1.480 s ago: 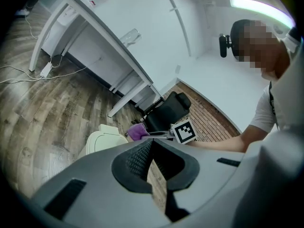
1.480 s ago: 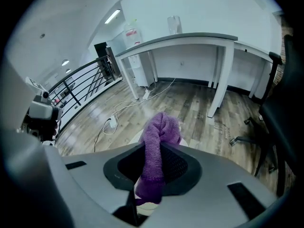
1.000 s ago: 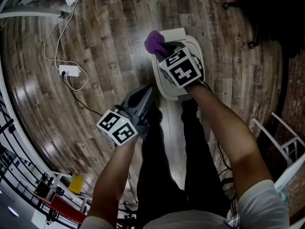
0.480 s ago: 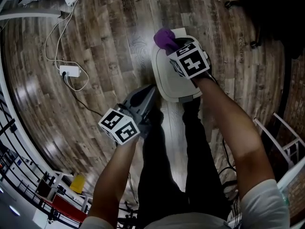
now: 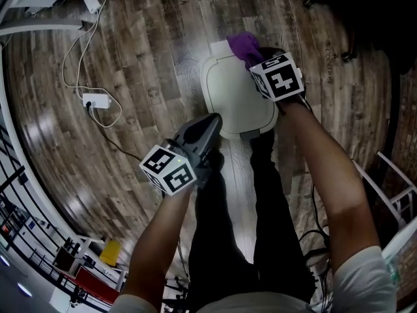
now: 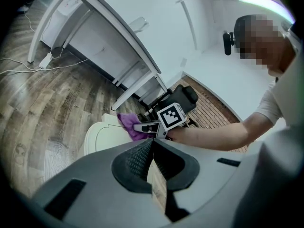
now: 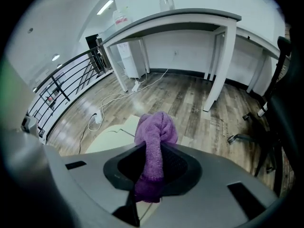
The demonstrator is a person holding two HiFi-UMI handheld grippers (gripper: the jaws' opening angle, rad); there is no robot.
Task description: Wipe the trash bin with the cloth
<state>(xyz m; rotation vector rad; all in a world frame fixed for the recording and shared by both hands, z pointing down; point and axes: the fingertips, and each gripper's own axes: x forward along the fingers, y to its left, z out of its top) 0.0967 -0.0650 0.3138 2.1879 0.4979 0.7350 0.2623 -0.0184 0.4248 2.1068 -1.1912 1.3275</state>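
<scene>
**Q:** Purple cloth point(image 5: 242, 43): why is it clamped in the right tool point(image 5: 255, 59)?

**A:** Presumably to rub the far edge of the white trash bin point(image 5: 228, 96) standing on the floor point(image 5: 143, 57). The left tool point(image 5: 212, 119), jaws together and empty, hovers near.

The right arm point(image 5: 326, 175) reaches forward with the right gripper point(image 5: 259, 57) clamped on the purple cloth point(image 5: 244, 44), while the left arm point(image 5: 159, 240) holds the left gripper point(image 5: 210, 124) nearer the body, its jaws together and empty.
</scene>
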